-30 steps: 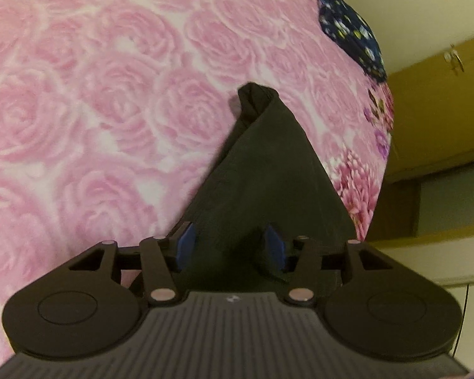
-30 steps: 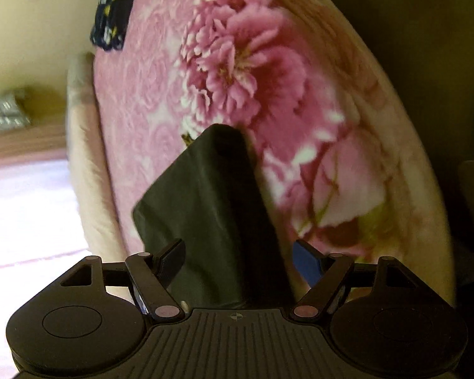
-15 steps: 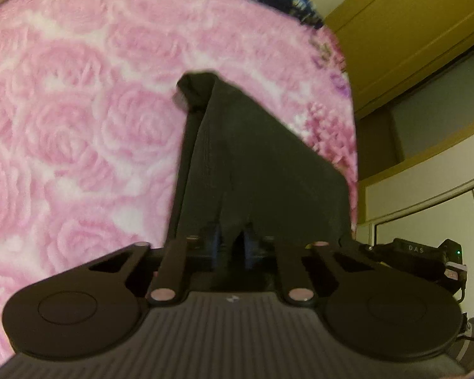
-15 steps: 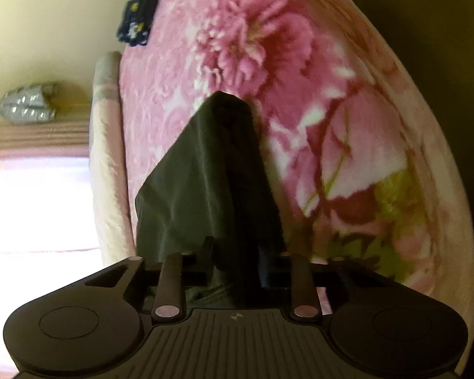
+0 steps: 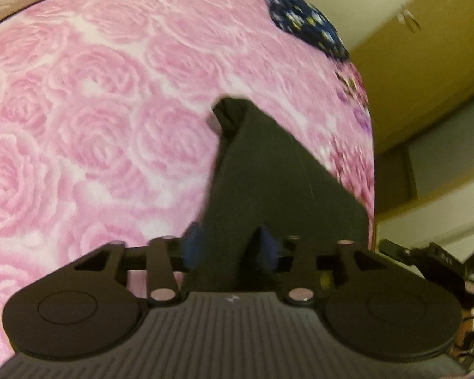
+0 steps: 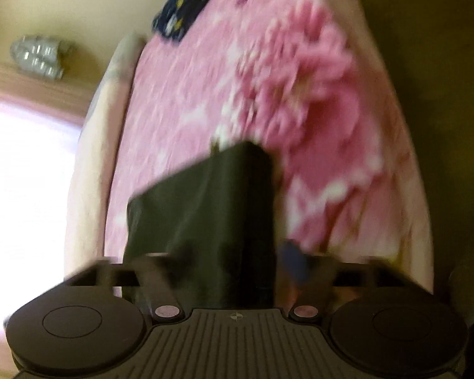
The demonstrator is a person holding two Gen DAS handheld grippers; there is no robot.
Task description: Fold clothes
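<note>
plush rose-patterned blanket [image 5: 94, 120] under smooth, dark wedge-shaped garment [image 5: 275, 170].

The left gripper [image 5: 230, 246] is matt black, with a grey ribbed body at the bottom of its view bearing a small white mark at the top centre. Two round black discs flank the body. Two black link arms end in pale pink pivot caps. The fingertips [image 5: 191, 246] carry blue pads. The right gripper [image 6: 237, 262] has the same build, blurred.
</note>
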